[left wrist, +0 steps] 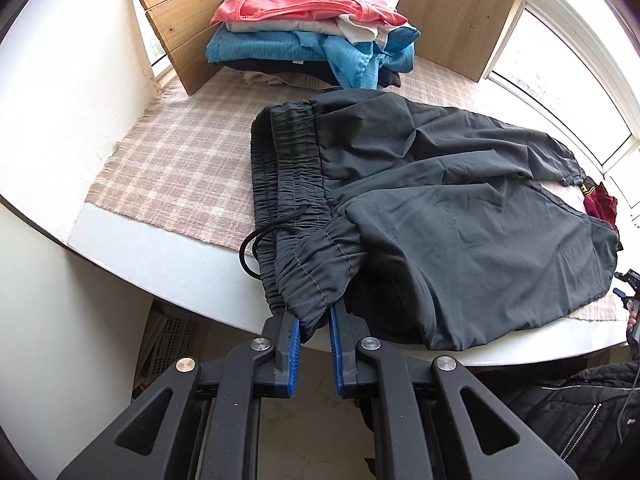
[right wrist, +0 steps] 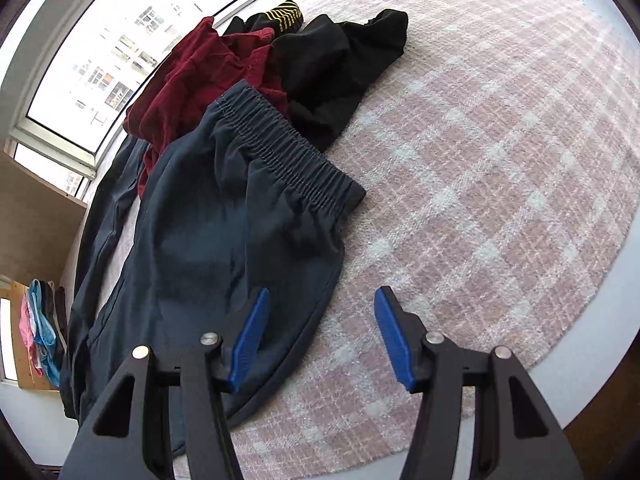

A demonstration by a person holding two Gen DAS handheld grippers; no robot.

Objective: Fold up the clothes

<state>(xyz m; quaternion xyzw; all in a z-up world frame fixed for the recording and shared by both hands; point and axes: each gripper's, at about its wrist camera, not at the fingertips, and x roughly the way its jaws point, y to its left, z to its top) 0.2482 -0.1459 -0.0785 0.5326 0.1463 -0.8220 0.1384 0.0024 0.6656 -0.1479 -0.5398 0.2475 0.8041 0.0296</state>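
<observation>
Dark grey trousers (left wrist: 440, 208) on pink plaid cloth (left wrist: 168, 168) over white table (left wrist: 168, 260), waistband corner pinched in left gripper (left wrist: 316, 320); right gripper (right wrist: 322, 320) spread wide, holding nothing; folded stack (left wrist: 308, 28) by wood boards (left wrist: 180, 28) w/ windows behind.

Matte black linkage grippers: left gripper (left wrist: 314, 320), right gripper (right wrist: 322, 300); ribbed blue pads (right wrist: 251, 336), round silver pivot screws (left wrist: 260, 344).

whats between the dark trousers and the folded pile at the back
In the left wrist view, nothing lies between them: only a narrow strip of the pink checked cloth separates the dark trousers, shut in the left claw, from the folded pile.
</observation>
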